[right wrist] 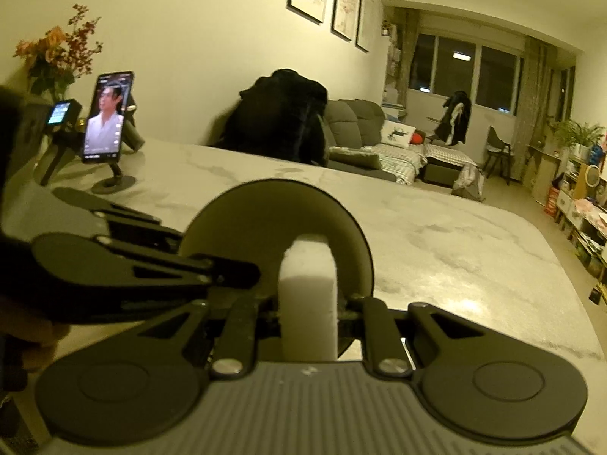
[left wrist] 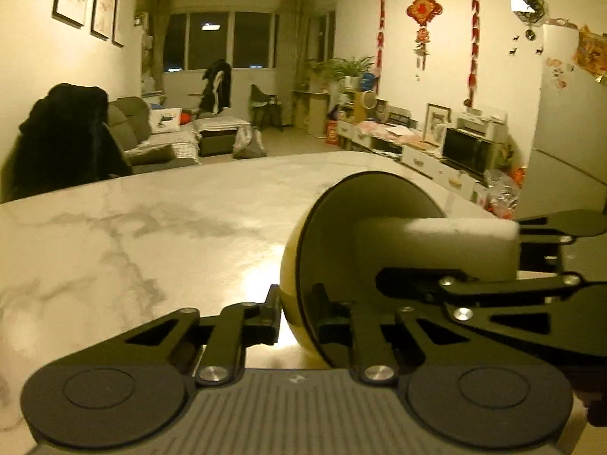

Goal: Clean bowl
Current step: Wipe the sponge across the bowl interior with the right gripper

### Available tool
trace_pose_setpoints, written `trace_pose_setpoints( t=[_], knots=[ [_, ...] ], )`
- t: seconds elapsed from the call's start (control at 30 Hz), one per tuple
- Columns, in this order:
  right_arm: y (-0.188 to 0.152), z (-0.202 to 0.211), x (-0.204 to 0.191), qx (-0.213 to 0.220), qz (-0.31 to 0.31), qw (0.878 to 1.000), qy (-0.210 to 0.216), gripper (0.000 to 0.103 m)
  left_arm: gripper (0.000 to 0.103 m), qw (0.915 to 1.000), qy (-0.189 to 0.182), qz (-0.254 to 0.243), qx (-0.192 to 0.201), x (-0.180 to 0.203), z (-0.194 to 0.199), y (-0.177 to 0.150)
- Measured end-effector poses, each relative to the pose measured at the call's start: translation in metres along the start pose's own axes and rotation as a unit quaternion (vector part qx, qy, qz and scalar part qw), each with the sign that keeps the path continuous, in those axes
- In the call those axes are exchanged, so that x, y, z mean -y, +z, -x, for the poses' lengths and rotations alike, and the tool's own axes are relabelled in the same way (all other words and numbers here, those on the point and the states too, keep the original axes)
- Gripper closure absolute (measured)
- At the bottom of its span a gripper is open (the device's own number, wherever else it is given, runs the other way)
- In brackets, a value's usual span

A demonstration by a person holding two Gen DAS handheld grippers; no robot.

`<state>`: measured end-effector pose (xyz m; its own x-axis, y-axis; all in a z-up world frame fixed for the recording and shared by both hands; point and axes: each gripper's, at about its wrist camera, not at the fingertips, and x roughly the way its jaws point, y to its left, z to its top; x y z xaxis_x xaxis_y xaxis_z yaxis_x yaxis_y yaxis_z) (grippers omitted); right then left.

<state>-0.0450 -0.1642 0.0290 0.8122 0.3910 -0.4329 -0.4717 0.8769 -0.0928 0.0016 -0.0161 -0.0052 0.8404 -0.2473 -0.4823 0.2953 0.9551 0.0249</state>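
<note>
Yellow bowl (left wrist: 290, 284) is tipped on its side above the marble bench (left wrist: 151, 235), rim pinched between the left tongs (left wrist: 297, 316), one finger (left wrist: 271, 313) on the yellow outside and the other inside the dark interior. Left tongs are narrow, clamped on the rim. Right tongs (right wrist: 309, 313) grip a white sponge (right wrist: 308, 303), squeezed at the base, its far end pushed into the bowl's hollow (contact with the inner wall looks likely, hard to confirm). Right-wrist view also shows a phone (right wrist: 104, 117) on a stand at the bench's far left, well apart from the bowl.
</note>
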Motion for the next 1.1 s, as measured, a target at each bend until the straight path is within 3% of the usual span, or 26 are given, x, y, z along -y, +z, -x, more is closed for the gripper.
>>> trace_pose_setpoints(
  t=[0.3, 0.5, 0.67, 0.9, 1.1],
  knots=[
    [0.009, -0.001, -0.019, 0.007, 0.021, 0.999, 0.023, 0.085, 0.093, 0.9958, 0.049, -0.077, 0.002, -0.003, 0.019, 0.002],
    [0.013, -0.003, -0.032, 0.014, 0.038, 0.999, 0.034, 0.085, 0.094, 0.987, 0.068, -0.145, 0.009, -0.001, 0.025, 0.0],
    [0.021, 0.0, -0.035, 0.031, 0.07, 0.997, 0.008, 0.085, 0.095, 0.9767, 0.073, -0.2, 0.029, 0.017, 0.026, -0.002],
    [0.015, -0.008, -0.026, 0.008, 0.079, 0.997, -0.022, 0.085, 0.095, 0.9757, 0.068, -0.205, 0.038, 0.022, 0.019, -0.006],
    [0.006, -0.014, -0.023, -0.016, 0.043, 0.999, 0.014, 0.085, 0.095, 0.9756, 0.07, -0.205, 0.039, 0.029, 0.012, -0.005]
  ],
)
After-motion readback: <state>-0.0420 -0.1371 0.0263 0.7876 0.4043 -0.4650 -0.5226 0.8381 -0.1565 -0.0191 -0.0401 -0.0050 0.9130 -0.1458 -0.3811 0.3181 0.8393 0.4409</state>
